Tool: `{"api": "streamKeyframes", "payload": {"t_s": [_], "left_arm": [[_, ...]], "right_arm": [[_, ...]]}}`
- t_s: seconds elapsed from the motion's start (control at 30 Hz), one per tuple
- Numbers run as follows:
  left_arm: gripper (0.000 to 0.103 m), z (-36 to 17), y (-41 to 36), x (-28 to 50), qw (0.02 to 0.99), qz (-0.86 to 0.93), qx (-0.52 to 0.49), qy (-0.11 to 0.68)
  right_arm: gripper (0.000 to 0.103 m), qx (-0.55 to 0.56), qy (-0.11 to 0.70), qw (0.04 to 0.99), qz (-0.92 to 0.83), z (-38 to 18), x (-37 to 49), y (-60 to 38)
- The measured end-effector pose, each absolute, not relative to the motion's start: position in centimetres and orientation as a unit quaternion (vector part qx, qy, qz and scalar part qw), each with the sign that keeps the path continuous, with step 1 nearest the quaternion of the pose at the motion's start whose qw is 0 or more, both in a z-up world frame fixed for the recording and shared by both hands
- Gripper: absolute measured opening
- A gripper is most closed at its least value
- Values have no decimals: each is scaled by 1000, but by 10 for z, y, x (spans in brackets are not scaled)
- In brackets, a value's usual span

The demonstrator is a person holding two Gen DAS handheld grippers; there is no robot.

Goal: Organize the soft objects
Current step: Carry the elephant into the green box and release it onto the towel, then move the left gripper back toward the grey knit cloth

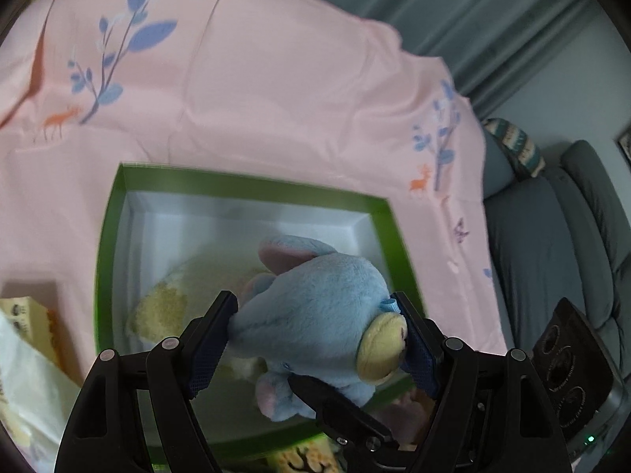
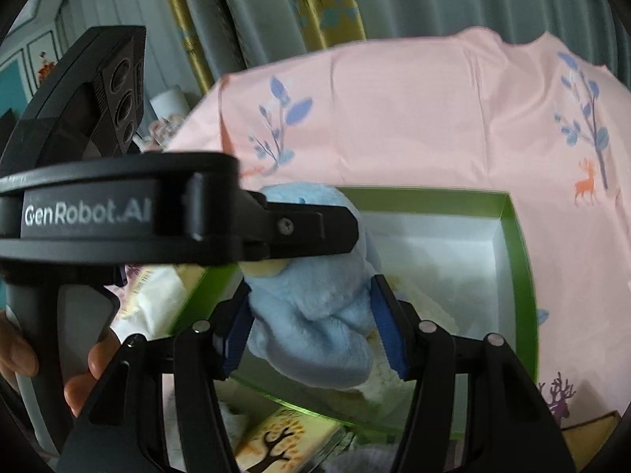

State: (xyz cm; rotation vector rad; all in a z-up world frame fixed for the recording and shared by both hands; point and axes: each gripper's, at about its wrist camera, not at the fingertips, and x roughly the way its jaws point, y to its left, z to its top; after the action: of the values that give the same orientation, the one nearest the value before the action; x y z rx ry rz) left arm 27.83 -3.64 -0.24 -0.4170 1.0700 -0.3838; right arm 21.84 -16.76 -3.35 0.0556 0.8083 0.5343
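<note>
Both claws, left claw (image 1: 317,339) and right claw (image 2: 313,325), pinch the blue elephant (image 1: 315,307). Lower it slowly toward twelve o'clock into the green box (image 1: 252,183).

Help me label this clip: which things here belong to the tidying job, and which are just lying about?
In the job: blue plush, held by both grippers, left and right; green box; yellow plush inside it.
Lying about: pink cloth, sofa, tree-print box.

Only readable txt: "GenRobot.AI", white letters on black body of left gripper (image 2: 311,232), seen in right wrist view just left of the blue plush toy (image 2: 315,307). Other packet print too blurred.
</note>
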Motion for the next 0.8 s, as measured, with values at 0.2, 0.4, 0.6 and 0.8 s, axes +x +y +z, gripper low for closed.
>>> {"api": "streamKeyframes", "payload": {"t_s": [0.2,0.4,0.6,0.8], "left_arm": [[79,-24,-32,285,809,-175,-213,519],[85,-19,-28,279,806,-157,-213,530],[92,5,-26,255,831,-140,-164,513],[92,40,-15,216,858,-129,-140,477]], "right_arm": [[60,21,418,873,250,-54,230,-163],[76,24,421,877,229,-45,226,-170],[82,7,396,898,191,-24,193,-187],[83,4,366,914,175,3,152,-200]]}}
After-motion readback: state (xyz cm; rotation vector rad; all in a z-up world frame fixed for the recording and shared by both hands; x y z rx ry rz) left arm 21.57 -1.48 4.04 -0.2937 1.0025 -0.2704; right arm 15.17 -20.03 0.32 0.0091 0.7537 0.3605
